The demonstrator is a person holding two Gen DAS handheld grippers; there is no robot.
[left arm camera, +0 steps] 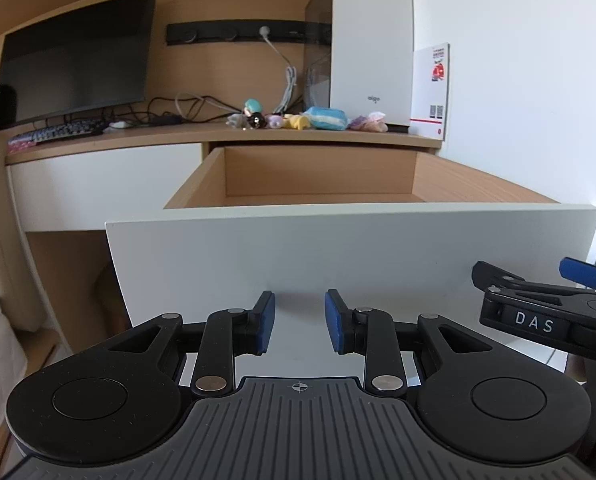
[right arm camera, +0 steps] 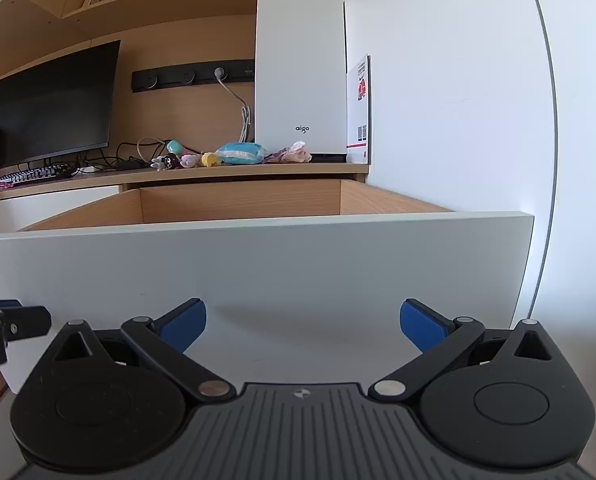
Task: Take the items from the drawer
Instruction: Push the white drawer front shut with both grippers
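A pulled-out drawer [left arm camera: 317,184] with pale wood-grain walls and a flat, matte white front panel [left arm camera: 337,256] stood open below the tabletop [left arm camera: 218,136], its floor hidden behind the panel so that any contents could not be seen. The left gripper [left arm camera: 299,322], black with ribbed grey housing and round pivot discs, hovered just in front of the panel, its blue rubber-padded fingers [left arm camera: 266,320] a narrow gap apart with nothing between them. The right gripper [right arm camera: 302,326] faced the same panel nearer the drawer's right corner, its fingers [right arm camera: 419,326] spread wide and empty. On the tabletop above, near its front edge, lay a row of small soft toys [left arm camera: 282,119]: a teal-headed figure, a yellow one, a crumpled blue-and-white pouch [left arm camera: 325,118] and a pink bundle. A smooth white box-shaped computer case [left arm camera: 371,44] stood at the tabletop's right end, a white and red leaflet [left arm camera: 431,88] leaning beside it. A dark flat monitor [left arm camera: 78,56] and a keyboard [left arm camera: 58,130] occupied the left side, under a black power strip [left arm camera: 234,32]
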